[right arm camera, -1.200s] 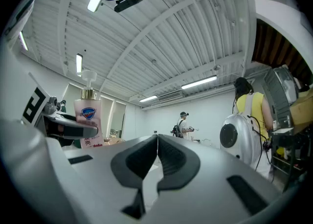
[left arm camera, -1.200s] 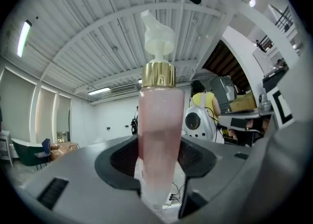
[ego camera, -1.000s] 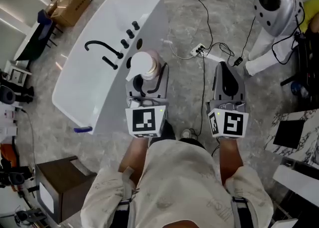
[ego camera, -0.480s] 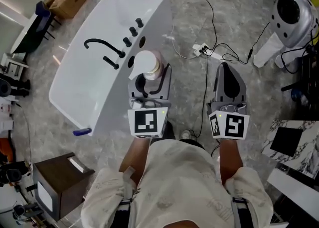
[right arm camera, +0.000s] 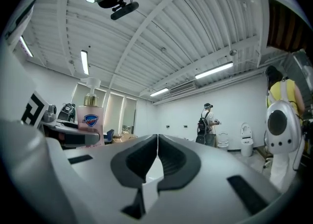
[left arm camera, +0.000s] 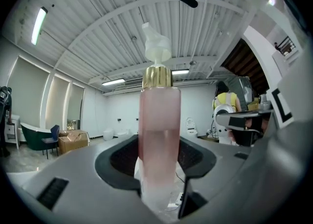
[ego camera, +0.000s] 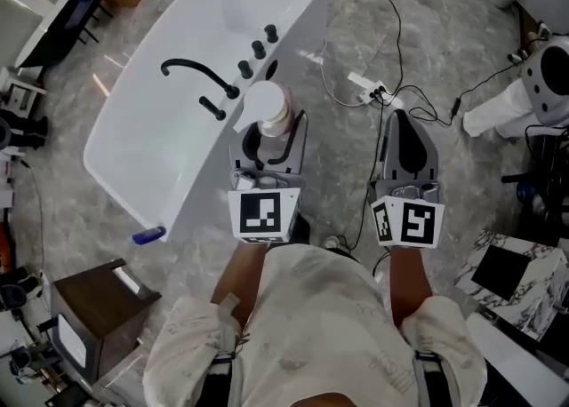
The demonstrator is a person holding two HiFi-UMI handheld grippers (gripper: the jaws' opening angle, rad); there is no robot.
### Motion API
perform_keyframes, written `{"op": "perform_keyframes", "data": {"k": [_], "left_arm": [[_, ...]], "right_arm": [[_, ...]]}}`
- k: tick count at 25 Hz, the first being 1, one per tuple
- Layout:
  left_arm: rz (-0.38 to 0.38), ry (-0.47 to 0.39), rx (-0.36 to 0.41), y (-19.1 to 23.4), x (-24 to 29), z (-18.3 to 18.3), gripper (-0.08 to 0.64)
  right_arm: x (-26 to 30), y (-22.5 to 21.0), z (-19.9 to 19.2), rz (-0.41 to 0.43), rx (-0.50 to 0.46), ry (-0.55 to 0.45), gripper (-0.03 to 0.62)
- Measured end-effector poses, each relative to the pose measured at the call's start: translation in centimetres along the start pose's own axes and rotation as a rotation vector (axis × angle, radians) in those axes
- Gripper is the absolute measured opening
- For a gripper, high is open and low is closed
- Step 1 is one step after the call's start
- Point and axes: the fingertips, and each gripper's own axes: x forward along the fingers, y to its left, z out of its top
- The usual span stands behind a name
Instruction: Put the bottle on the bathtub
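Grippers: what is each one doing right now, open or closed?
Left gripper: closed on the pink pump bottle, held upright.
Right gripper: closed, nothing between its jaws.

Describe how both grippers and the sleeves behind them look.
The left gripper and right gripper are grey moulded shells with black-lined fingers. Each carries a white cube printed with black square markers. The person wears a cream short-sleeved shirt with grey straps down the front.
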Motion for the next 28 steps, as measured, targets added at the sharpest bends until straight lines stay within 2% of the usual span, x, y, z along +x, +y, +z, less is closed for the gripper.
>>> {"op": "perform_keyframes", "data": {"k": [9,17,23,28], "left_arm": [[0.061,-0.035,-0.008,10.1,1.5,1.0,0.225],[0.093,-0.052,-0.015,17.0,2.4,1.2,0.225],[0.097,-0.068,-0.012,20.4,2.7,1.2,0.225],[0.095,-0.073,-0.022,21.4,3.2,0.9,0.224]], "right_arm": [[8.1,7.5,1.5,0.087,-0.032,-0.017,-0.011],[13.5,12.8,2.0,0.132,-0.049,-0.029,-0.011],[15.7,15.6,1.9,0.142,-0.05,-0.036,-0.011],[16.4,16.3,1.7,0.14,-0.056,-0.035,-0.011]]}}
